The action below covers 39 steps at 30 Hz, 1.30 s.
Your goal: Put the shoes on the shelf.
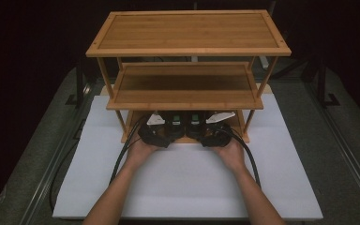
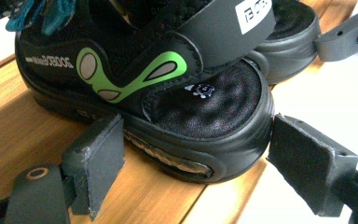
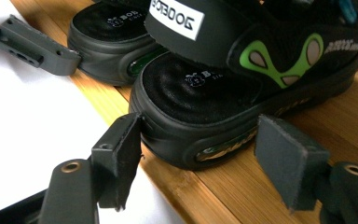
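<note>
Two black sandals [image 2: 168, 84] on bamboo rack [image 1: 187, 93], white strap labels partly readable, left claw [image 2: 196, 163] and right claw [image 3: 200, 163] both open.

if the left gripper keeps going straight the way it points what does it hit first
Most likely the toe of the black shoe on the wooden shelf. The left gripper has its jaws open on either side of that toe, so the shoe would slide in between them.

Both shoes [image 2: 168, 88] sit under the low middle shelf [image 1: 185, 101]; side posts [image 1: 120, 119] hem them; the front stays open
</note>
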Available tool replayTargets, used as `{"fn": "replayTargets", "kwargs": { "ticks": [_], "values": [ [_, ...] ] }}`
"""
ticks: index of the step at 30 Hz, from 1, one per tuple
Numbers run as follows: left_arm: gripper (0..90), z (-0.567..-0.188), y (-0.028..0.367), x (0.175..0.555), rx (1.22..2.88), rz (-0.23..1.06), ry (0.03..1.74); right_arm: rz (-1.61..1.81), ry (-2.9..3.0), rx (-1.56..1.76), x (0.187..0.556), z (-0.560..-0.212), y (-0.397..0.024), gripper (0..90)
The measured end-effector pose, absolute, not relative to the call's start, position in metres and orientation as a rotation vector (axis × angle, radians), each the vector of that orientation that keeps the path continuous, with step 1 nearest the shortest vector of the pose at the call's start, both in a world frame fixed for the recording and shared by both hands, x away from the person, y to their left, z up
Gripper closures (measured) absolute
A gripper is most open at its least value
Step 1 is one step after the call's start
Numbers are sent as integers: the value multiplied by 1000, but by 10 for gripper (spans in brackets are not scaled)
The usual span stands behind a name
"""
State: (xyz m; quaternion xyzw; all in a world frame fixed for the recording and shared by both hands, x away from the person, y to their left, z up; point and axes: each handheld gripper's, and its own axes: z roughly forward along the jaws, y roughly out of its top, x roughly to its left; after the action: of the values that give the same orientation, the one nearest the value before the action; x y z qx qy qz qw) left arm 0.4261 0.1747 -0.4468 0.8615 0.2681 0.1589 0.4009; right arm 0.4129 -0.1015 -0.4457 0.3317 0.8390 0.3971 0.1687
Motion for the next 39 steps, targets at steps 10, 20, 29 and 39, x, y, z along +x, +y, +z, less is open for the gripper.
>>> {"fn": "replayTargets", "kwargs": {
  "ticks": [10, 20, 29, 39],
  "values": [
    [184, -450, 177, 433, 2165, 376, 705, 1159, 2389, 972, 419, -448, -104, 313],
    [167, -449, 178, 432, 2140, 332, 753, 1247, 2363, 1023, 418, -446, -106, 276],
    [13, -440, 183, 426, 2147, 267, 795, 1273, 2368, 1035, 411, -436, -112, 120],
    [0, -424, 201, 406, 2204, 251, 785, 1264, 2366, 1103, 390, -424, -132, 20]
  ]
}}
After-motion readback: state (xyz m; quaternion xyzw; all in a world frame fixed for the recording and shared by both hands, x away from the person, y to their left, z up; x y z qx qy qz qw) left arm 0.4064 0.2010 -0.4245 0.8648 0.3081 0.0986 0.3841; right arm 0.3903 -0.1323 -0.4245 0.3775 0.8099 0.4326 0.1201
